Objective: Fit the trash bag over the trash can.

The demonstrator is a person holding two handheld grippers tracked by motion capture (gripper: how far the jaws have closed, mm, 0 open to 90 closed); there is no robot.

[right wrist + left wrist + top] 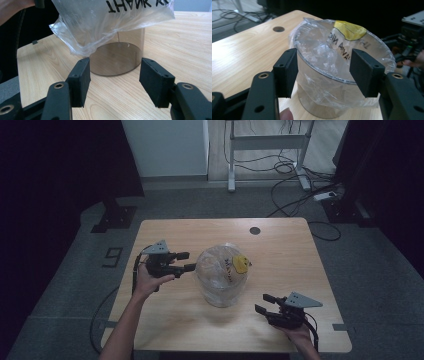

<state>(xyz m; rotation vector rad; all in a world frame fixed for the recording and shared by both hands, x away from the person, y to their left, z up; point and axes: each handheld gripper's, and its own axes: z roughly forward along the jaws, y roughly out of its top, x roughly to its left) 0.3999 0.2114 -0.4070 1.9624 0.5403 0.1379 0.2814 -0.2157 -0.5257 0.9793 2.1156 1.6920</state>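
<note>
Bag-lined bin (221, 276) stands between both grippers.

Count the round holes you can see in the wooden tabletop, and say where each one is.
1. A single round hole sits near the far edge of the table, beyond the bag-lined clear container. More could be hidden beneath the container.
</note>
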